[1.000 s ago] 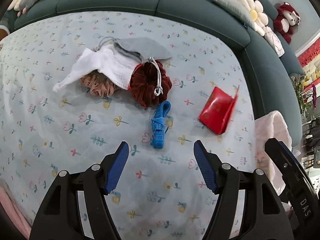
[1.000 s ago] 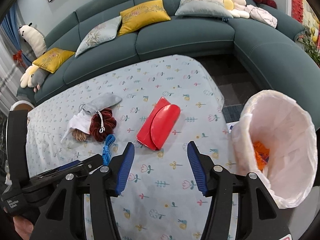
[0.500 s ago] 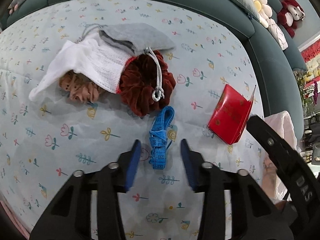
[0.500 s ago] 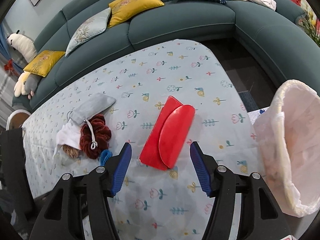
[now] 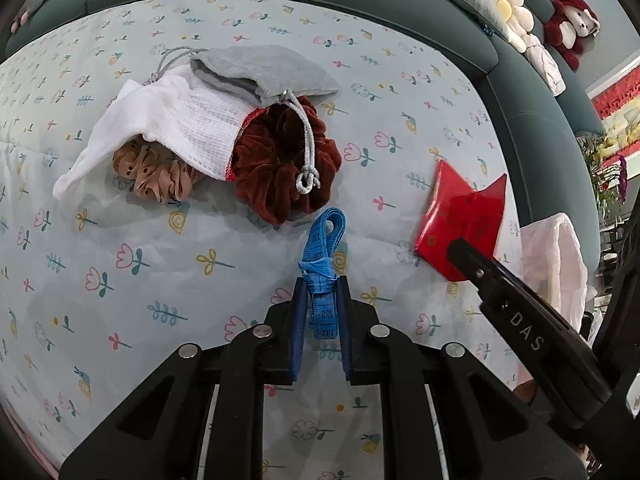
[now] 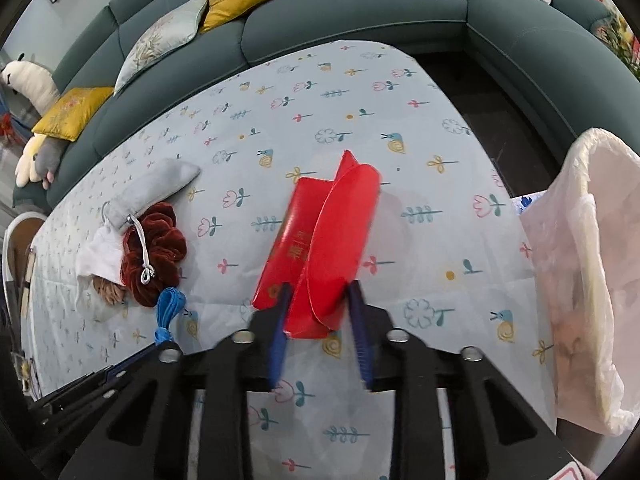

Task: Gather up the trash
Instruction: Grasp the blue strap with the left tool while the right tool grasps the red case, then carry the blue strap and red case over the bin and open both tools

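Left tongs: your blue pads are clamped on the near end of the blue tape; its far loop lies on the desk, close to the dark red scrunchie.
Right tongs: your pads flank the near end of the red envelope and look pressed against it; the frame is blurred here, so the grip is likely but not crisp; the flap stands up from the body.
Envelope: right of the tape, well apart from it; its far end points at the sofa.
Pile: white cloth lies over a tan scrunchie and touches the red one; a grey pouch rests on top, its cord trailing across the red scrunchie.
Bag: the pink-lined bin stands off the desk's right edge, near your right tongs; its contents are too blurred to tell.
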A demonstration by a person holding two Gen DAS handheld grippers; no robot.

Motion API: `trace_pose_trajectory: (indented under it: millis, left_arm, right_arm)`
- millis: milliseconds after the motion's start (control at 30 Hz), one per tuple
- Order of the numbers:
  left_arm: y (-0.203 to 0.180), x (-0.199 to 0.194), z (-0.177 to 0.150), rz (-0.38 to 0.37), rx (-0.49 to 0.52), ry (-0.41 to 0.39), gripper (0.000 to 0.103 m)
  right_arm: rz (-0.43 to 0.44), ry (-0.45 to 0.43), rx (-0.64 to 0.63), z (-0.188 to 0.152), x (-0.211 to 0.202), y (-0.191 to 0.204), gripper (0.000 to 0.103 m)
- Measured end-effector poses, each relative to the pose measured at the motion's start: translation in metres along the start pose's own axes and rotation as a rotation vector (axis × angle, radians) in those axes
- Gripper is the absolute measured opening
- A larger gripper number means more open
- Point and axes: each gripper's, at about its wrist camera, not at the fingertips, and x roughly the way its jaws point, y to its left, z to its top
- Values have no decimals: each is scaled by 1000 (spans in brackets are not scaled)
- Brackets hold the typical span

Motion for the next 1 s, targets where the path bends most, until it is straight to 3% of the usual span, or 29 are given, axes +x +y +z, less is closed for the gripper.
trace_pose_trajectory:
  millis: [33, 167, 533, 1000]
  left_arm:
    - [-1, -2, -1, -3, -2, -4, 14]
    - [-4, -12, -4, -17, -5, -19, 13]
    - [-56, -45, -1, -64, 52, -80, 13]
    - [-170, -76, -17, -142, 228, -130, 13]
  right_arm:
    - [0, -1, -4, -1, -2, -1, 6]
    - [5, -32, -10, -1, -16, -5, 1]
    - [27, -137, 26, 7, -71, -33, 1]
    - [6, -273, 101, 7, -148, -104, 1]
